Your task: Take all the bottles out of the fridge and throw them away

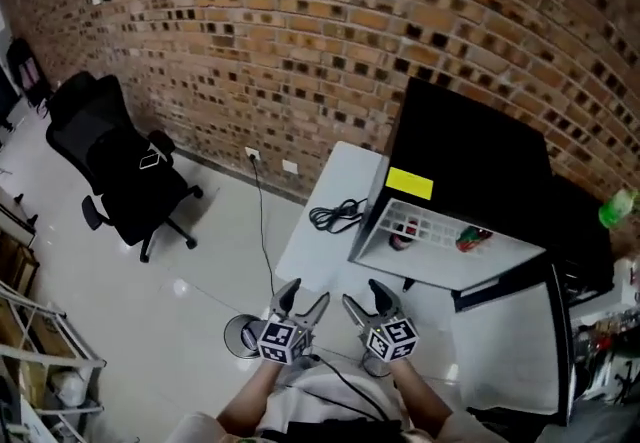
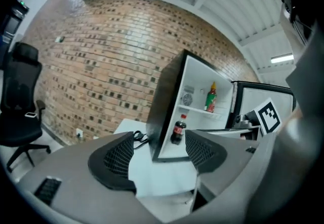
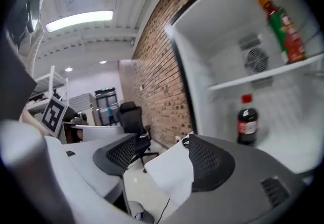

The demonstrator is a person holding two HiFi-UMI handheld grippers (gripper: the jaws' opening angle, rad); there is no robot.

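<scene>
A black mini fridge (image 1: pixel 470 156) stands on a white table (image 1: pixel 325 251) with its door (image 1: pixel 510 341) swung open. On its lower shelf is a dark cola bottle (image 1: pixel 403 234) (image 2: pixel 177 131) (image 3: pixel 247 126) with a red cap. A red sauce bottle with a green top (image 1: pixel 472 238) (image 2: pixel 210 97) (image 3: pixel 283 31) stands on the shelf above. My left gripper (image 1: pixel 303 299) (image 2: pixel 158 142) and right gripper (image 1: pixel 364 297) (image 3: pixel 162 147) are side by side in front of the table. Both point toward the fridge, well short of it. Both are open with nothing between their jaws.
A coiled black cable (image 1: pixel 337 215) lies on the table left of the fridge. A black office chair (image 1: pixel 120 166) stands by the brick wall. A round bin (image 1: pixel 245 336) sits on the floor by my left gripper. A green bottle (image 1: pixel 618 208) stands on a cluttered shelf at the right.
</scene>
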